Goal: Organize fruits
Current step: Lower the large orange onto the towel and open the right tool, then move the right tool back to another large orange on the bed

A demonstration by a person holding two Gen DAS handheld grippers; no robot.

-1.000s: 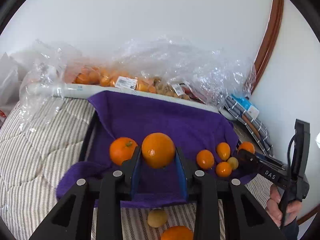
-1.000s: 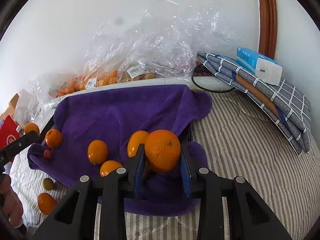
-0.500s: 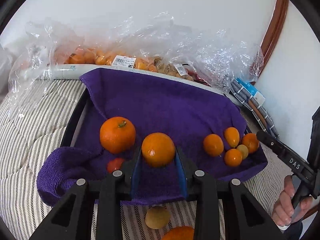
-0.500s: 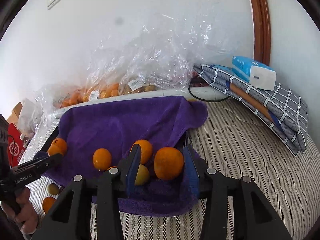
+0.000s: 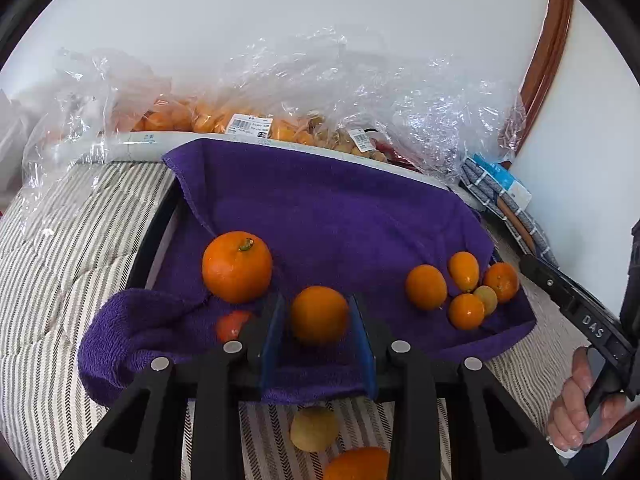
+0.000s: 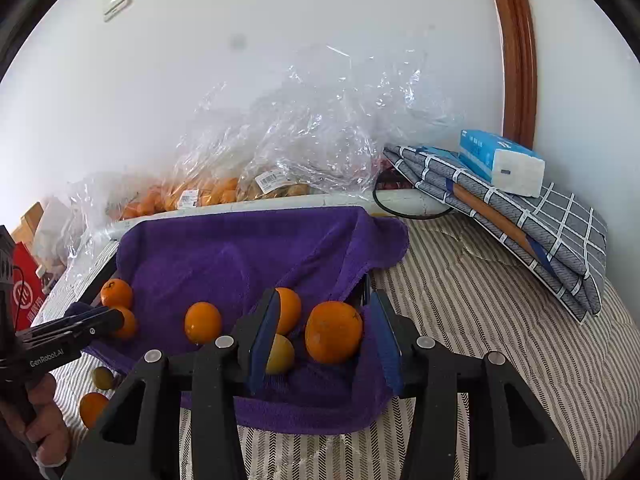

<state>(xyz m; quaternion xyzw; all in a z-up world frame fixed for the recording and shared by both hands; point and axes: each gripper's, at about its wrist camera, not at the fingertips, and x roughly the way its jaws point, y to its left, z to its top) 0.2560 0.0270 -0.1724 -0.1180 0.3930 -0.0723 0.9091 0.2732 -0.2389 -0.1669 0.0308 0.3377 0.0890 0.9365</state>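
A striped bed [image 6: 500,320] is seen carrying a purple towel [image 5: 328,216] laid over a dark tray; clear produce bags [image 5: 320,92] are heaped against the wall behind it. On the towel, a large stemmed orange [image 5: 237,267] is found at the left, and a cluster of small citrus [image 5: 464,288] at the right edge.

The left tool [image 5: 318,320] is spread apart, with an orange [image 5: 319,314] lying between its pads on the towel; a narrow gap shows on each side, so it is judged released, not gripped. The right tool [image 6: 324,340] is likewise parted, with a second orange [image 6: 334,332] resting free between its fingers beside a yellowish fruit [image 6: 280,354].

Two fruits [image 5: 314,428] are noted off the towel, on the bedding.

Risk is judged as follows: the towel sags toward its front edge, so a released orange could roll off if nudged by a withdrawing pad. The right cluster could be scattered likewise.
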